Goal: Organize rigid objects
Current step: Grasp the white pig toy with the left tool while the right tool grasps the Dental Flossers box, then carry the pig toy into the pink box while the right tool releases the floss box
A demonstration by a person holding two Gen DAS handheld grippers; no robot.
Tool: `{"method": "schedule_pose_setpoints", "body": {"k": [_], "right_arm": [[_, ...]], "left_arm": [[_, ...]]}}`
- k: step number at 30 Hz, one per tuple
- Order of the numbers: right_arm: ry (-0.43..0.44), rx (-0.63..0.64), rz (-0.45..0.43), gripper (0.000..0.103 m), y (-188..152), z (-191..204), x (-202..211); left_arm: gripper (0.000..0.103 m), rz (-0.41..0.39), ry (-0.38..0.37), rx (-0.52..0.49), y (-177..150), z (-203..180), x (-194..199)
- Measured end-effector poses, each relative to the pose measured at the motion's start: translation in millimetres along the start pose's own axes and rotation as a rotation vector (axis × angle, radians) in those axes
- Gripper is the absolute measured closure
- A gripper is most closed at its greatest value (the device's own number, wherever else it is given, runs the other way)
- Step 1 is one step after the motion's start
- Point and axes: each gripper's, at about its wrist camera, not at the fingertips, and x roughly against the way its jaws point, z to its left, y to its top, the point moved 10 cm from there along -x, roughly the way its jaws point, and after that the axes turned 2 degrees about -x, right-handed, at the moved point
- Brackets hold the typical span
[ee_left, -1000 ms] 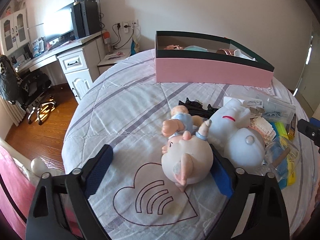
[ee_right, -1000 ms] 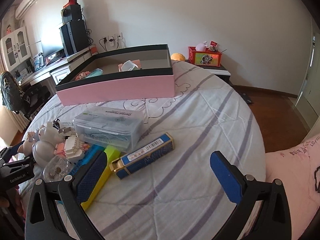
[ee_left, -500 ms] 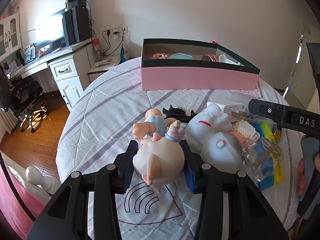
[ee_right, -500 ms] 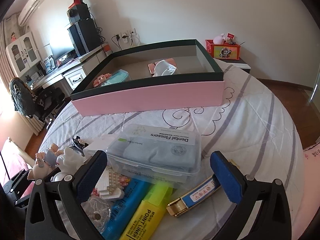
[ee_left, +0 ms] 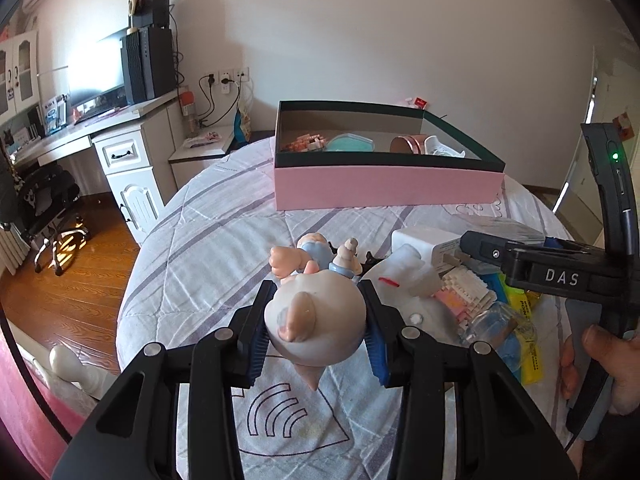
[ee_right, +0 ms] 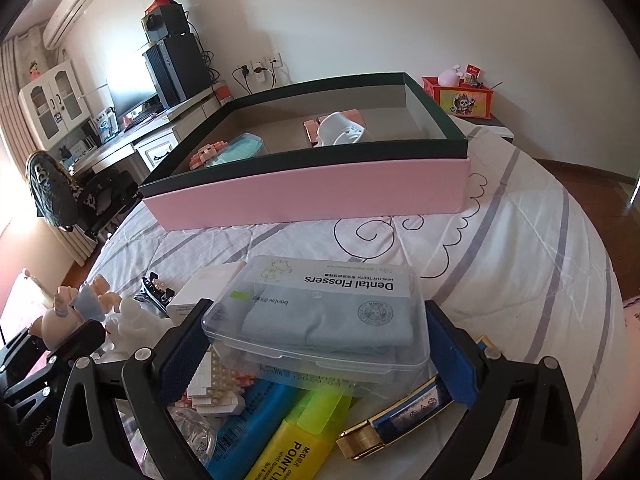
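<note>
My left gripper (ee_left: 316,334) is shut on a pink pig figurine (ee_left: 316,320) and holds it just above the bed cover. My right gripper (ee_right: 320,354) is open, its blue pads on either side of a clear Dental Flossers box (ee_right: 324,312) that lies on the pile. The pink box with a dark rim (ee_left: 384,184) stands at the back and holds several small items; it also shows in the right wrist view (ee_right: 312,196). A white figurine (ee_left: 408,292) lies beside the pig.
Around the flossers box lie a yellow highlighter (ee_right: 304,440), a blue pack (ee_right: 248,428), a gold-capped blue tube (ee_right: 396,420), a white brick model (ee_right: 216,384) and a white carton (ee_left: 424,242). A desk (ee_left: 100,136) and chair (ee_left: 44,200) stand left of the bed.
My left gripper closed on the pig figurine and lifted it slightly. My right gripper moved forward and down until its open pads flank the flossers box.
</note>
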Motion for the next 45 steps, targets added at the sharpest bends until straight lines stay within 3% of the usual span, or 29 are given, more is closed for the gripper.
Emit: {"method": "schedule_pose_setpoints", "body": {"k": [10,21,28,33,39,45], "right_arm": [[-0.024,0.067,-0.120,0.004,27,8,35],[-0.055,0.141,-0.233,0.004,102,3,57],[-0.085,0.183,-0.195,0.004,155,-7,14],[-0.088,0.201,-0.119,0.004,178,-12,-36],[-0.097,0.213,0.002,0.005,184,-19,-96],[-0.117,0.207,0.082,0.005,180,-27,-125]], "left_arm": [[0.062,-0.073,-0.036,-0.048,45,-27,15],[0.062,-0.154,-0.077,-0.122,137,-48,4],[0.062,-0.055,-0.120,-0.115,188,-48,-69],[0.062,0.028,-0.091,-0.117,206,-37,-127],[0.062,0.144,-0.072,-0.099,202,-24,-185],[0.059,0.210,-0.039,-0.088,185,-19,-208]]}}
